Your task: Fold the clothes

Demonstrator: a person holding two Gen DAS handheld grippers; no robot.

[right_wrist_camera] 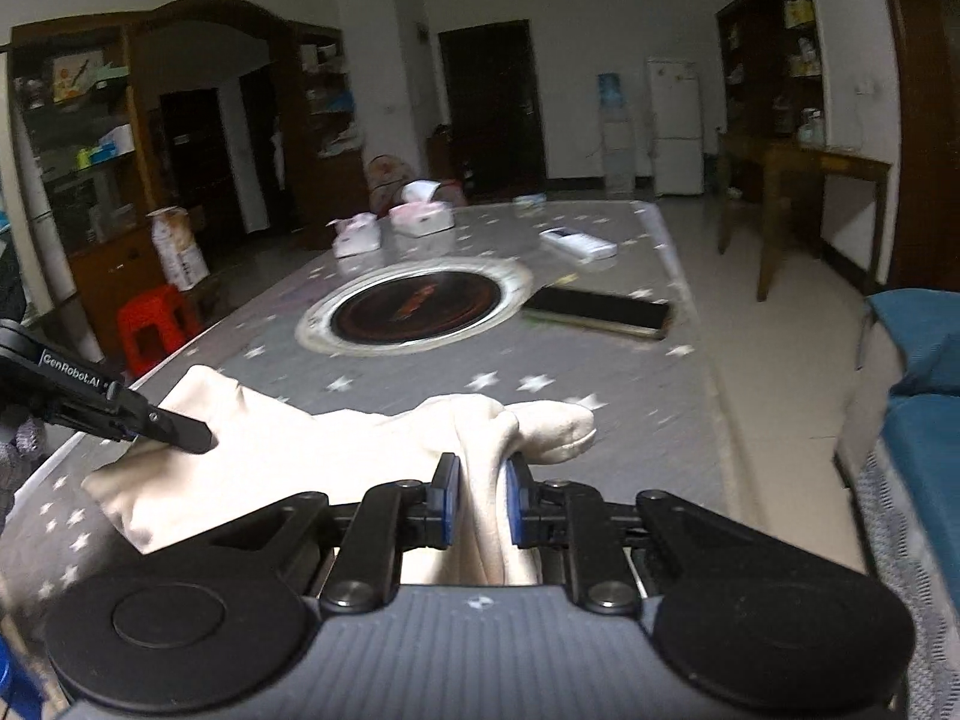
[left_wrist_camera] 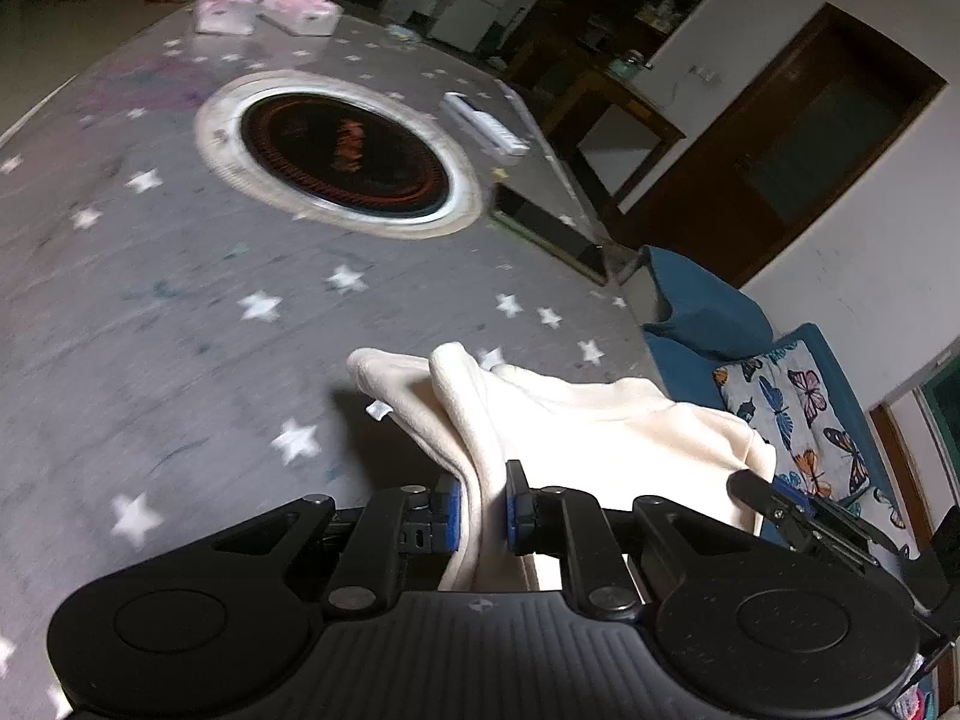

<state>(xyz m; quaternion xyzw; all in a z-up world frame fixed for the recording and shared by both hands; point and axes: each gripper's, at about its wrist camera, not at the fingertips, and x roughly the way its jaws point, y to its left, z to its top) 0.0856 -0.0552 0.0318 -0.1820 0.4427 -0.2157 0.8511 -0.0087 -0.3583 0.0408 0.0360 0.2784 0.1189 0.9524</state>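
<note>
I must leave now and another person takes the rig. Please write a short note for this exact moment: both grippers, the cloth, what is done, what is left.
Left gripper: shut on the cream cloth.
Right gripper: shut on the same cloth, at another bunched edge.
Cloth: held up between both, over the near end of the star-print table.
Done: both grasps taken.
Left: no fold is visible yet; spread it, fold it, lay it down.

Both wrist views look closely down along their fingers, sharing the starred table [left_wrist_camera: 180, 324] and round burner [right_wrist_camera: 414, 306].
</note>
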